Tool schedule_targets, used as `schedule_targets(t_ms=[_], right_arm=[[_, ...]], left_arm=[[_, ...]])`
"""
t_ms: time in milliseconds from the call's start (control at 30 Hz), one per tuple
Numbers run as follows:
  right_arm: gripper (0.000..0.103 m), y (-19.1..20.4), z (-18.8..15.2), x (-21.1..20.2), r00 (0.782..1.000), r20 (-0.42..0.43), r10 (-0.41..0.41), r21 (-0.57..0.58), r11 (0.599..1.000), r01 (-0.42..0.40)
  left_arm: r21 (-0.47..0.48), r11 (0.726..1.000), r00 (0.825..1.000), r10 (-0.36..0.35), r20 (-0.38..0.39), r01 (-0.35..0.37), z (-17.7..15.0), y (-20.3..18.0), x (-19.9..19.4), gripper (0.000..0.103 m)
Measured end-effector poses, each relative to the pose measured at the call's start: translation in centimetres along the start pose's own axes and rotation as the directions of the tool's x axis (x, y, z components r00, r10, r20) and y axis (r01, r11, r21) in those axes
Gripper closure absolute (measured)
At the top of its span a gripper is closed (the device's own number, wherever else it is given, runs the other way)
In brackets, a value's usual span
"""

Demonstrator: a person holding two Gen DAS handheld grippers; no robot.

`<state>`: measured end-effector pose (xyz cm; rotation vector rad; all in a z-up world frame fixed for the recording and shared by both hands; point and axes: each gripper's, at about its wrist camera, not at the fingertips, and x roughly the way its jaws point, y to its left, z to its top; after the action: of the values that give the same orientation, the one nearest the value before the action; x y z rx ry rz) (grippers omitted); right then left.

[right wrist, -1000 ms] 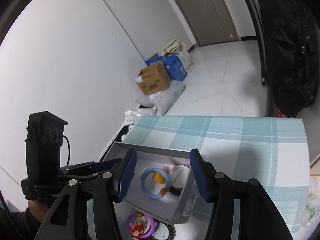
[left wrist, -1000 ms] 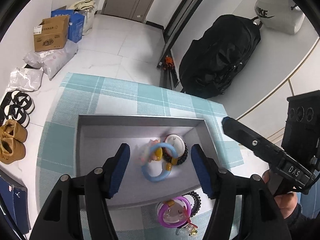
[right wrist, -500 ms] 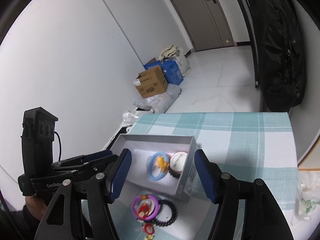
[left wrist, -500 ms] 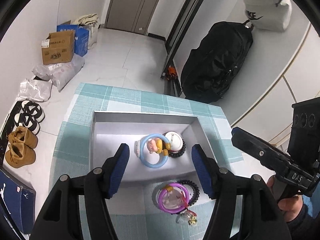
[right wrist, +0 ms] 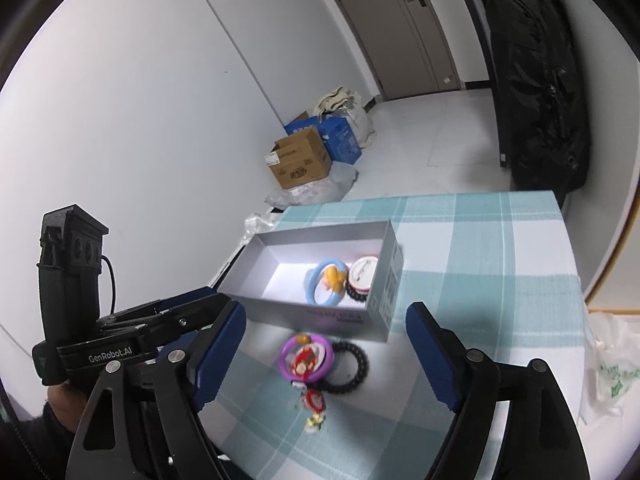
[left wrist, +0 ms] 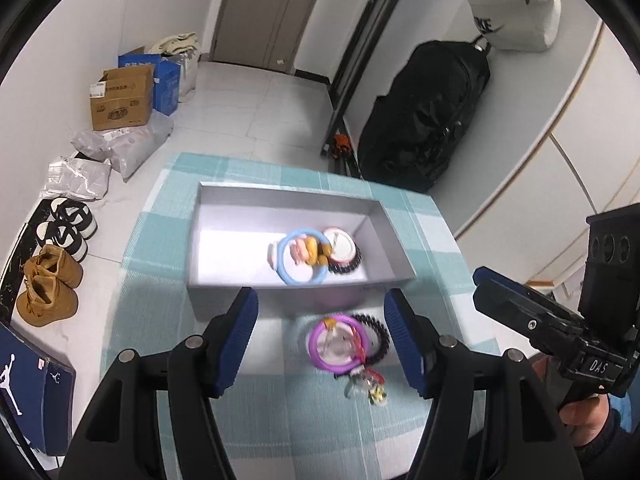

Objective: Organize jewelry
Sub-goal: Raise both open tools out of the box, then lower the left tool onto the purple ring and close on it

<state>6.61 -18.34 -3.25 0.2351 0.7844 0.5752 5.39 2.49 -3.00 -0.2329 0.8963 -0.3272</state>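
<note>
Tongs on the left (left wrist: 322,340) spread, empty; right tongs (right wrist: 324,354) opening, empty, above a purple bracelet (right wrist: 306,360) beside the grey box (right wrist: 320,316) on the counter (right wrist: 480,300).

The room is evenly bright in both of my views, and a hard white patch of glare sits on the floor of the grey box (left wrist: 236,246), whose near wall is in shade. Motion blur smears the purple ring (left wrist: 338,344) and the charms beside it (my own blue fingertips (right wrist: 222,354) stay sharper). The fisheye bends walls and door into curves, and black vignetting fills the corners.
</note>
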Motion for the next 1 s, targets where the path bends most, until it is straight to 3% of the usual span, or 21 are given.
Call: schedule_targets(t_ms=[567, 667, 1000], right_arm=[[0.018, -1.6, -2.4, 0.0, 0.997, -0.051, -0.064, 0.024, 0.998, 0.065], [0.018, -1.9, -2.7, 0.0, 0.996, -0.064, -0.069, 0.026, 0.997, 0.071], [0.018, -1.9, -2.9, 0.0, 0.995, -0.068, -0.067, 0.021, 0.997, 0.068]], left_arm=[[0.069, 0.998, 0.985, 0.015, -0.171, -0.003, -3.4, -1.9, 2.8, 0.04], [0.085, 0.996, 0.984, 0.048, -0.173, -0.034, -3.5, -2.1, 3.2, 0.04], [0.081, 0.997, 0.993, 0.02, -0.117, -0.01, -2.9, -2.5, 3.6, 0.04]])
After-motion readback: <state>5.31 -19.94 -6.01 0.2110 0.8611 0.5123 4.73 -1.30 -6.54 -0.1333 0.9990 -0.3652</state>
